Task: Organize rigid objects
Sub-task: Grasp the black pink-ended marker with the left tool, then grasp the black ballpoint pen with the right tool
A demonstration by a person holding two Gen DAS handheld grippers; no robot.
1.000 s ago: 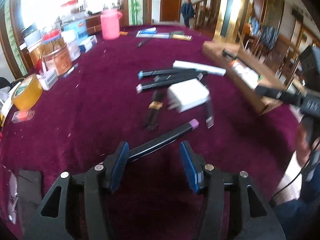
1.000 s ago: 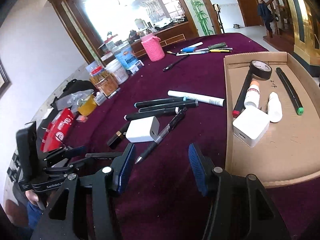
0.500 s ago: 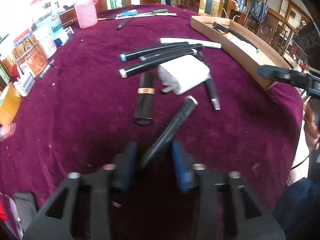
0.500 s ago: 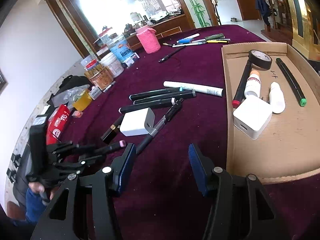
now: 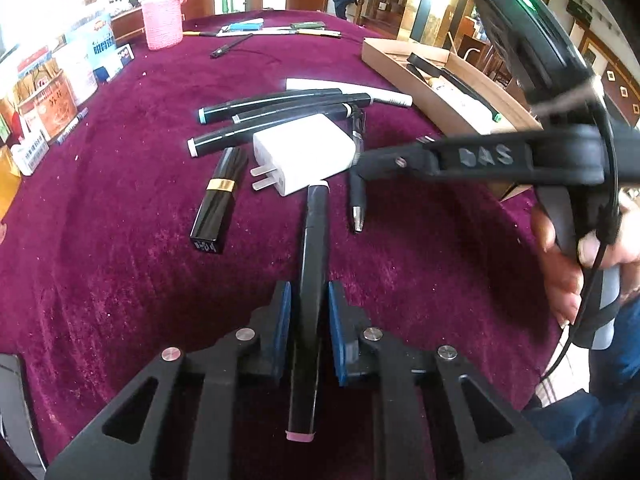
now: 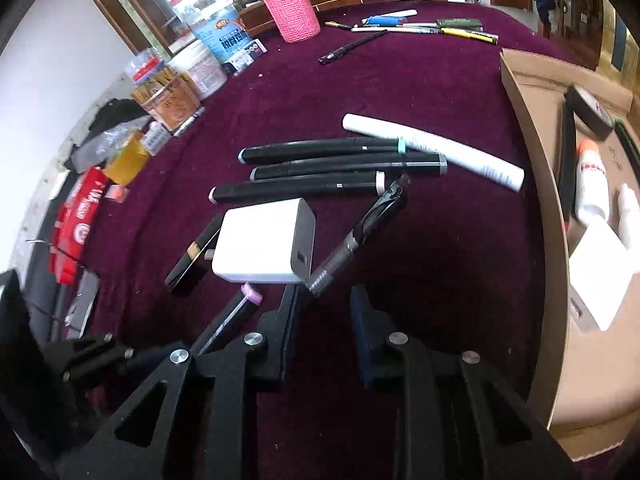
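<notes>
Clamped in the left gripper [image 5: 308,298]: a black marker [image 5: 314,248], pink-capped, long axis pointing straight ahead at the white charger [image 5: 304,152]. Just right of the charger lies a gel pen [image 6: 360,232], diagonal, tip just ahead of the right gripper [image 6: 325,300]; jaws closing, nothing between them yet. Farthest right, the cardboard tray [image 6: 532,152], nearer the right gripper. Legible: "DAS" on that gripper; tin labels blurred.

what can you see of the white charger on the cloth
The charger is a white, glossy, plastic-looking block with rounded corners. It lies flat on the maroon cloth. Two flat metal prongs stick out of one end; the opposite end, in the right wrist view, has a dark port. A black marker runs along one side, a gold-banded black tube lies by the prongs. No gripper touches it.
</notes>
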